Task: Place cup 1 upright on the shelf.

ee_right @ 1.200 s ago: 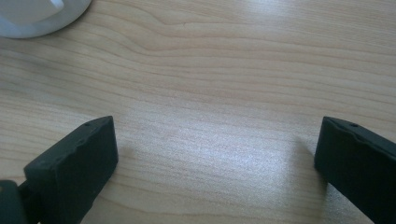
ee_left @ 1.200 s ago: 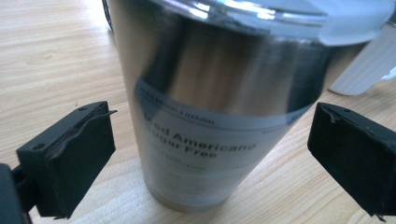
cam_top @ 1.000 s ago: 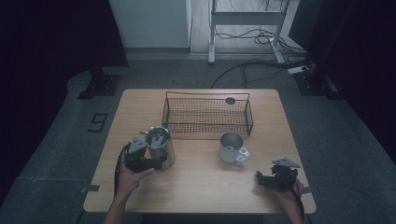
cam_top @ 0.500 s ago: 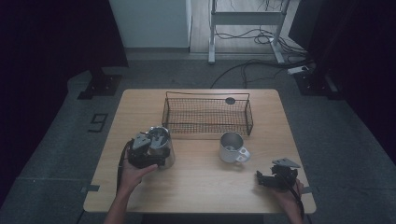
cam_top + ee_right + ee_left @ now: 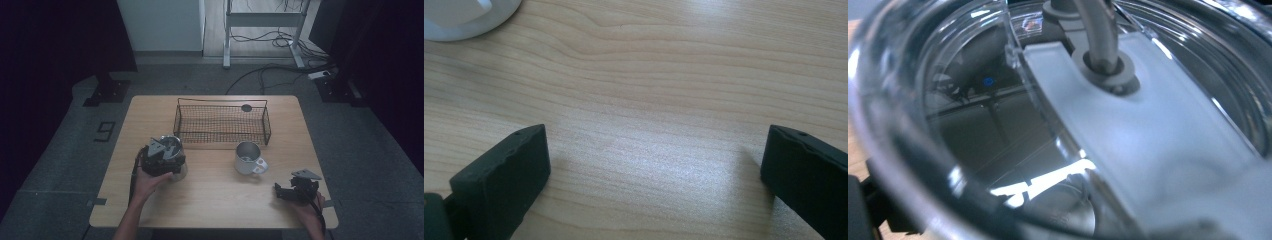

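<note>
Wood grain of the surface lies directly under the right hand-held gripper, whose two black jaws stand wide apart with nothing between them. In the high view this right hand-held gripper rests low near the front right corner of the surface, held by the person's right hand. Ahead of it and a little to its left stands a white mug, upright, with its handle turned toward the right hand-held gripper; the two are apart and do not touch. In the right gripper view only the rounded base of the mug appears, at the upper left corner.

The left hand-held gripper is at the front left part of the surface, held by the left hand. It sits over and against a clear glass jar with a metal clasp, which stands upright on the surface. The left gripper view looks very closely into the jar: the curved glass rim, a pale strip and a grey wire part of the clasp are seen. Whether the jaws of this hand-held gripper are pressed on the jar or spread cannot be told.

Farther, beyond both hand-held grippers, a black wire basket stands at the back middle of the surface, well apart from the jar and near the mug.
</note>
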`<state>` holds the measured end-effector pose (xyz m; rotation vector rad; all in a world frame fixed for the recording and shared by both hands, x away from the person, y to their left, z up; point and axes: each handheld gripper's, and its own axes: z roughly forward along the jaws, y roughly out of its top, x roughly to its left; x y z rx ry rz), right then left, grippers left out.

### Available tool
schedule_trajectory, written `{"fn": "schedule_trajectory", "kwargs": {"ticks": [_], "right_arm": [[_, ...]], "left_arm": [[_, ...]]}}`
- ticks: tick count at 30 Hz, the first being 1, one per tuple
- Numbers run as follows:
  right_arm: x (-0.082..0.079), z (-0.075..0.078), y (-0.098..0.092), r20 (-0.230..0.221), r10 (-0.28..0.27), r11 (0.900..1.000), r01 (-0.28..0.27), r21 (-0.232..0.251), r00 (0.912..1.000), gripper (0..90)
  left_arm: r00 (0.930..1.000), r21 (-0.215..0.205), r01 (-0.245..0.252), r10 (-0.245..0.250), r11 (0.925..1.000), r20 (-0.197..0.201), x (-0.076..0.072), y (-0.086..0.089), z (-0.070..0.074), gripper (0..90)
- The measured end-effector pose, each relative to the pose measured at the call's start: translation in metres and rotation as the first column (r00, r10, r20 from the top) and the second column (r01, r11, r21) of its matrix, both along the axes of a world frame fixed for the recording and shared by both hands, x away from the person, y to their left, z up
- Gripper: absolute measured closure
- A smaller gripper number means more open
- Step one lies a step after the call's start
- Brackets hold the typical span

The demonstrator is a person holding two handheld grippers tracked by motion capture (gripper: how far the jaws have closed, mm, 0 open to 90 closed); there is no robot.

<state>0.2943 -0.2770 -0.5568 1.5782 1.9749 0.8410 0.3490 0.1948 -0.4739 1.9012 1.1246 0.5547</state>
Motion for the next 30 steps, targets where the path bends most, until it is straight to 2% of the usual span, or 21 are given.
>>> {"fn": "schedule_trajectory", "kwargs": {"ticks": [13, 27, 30], "right_arm": [[0.0004, 0.0, -0.0004, 0.001, 0.004, 1.0, -0.004, -0.001, 1.0, 0.0], [0.0004, 0.0, -0.0005, 0.001, 0.003, 1.0, -0.003, -0.001, 1.0, 0.0], [0.0004, -0.0001, -0.0006, 0.002, 0.002, 1.0, -0.002, -0.001, 1.0, 0.0]], "left_arm": [[0.9998, 0.019, -0.002, 0.001, 0.9998, 0.02, 0.0012, -0.0021, -0.001, 3.6], [0.9999, 0.034, 0.001, -0.002, 0.9994, 0.012, -0.0015, -0.0027, 0.0012, 3.9], [0.9999, 0.027, 0.006, -0.007, 0.9996, 0.009, -0.0028, -0.0022, 0.0027, 3.9]]}}
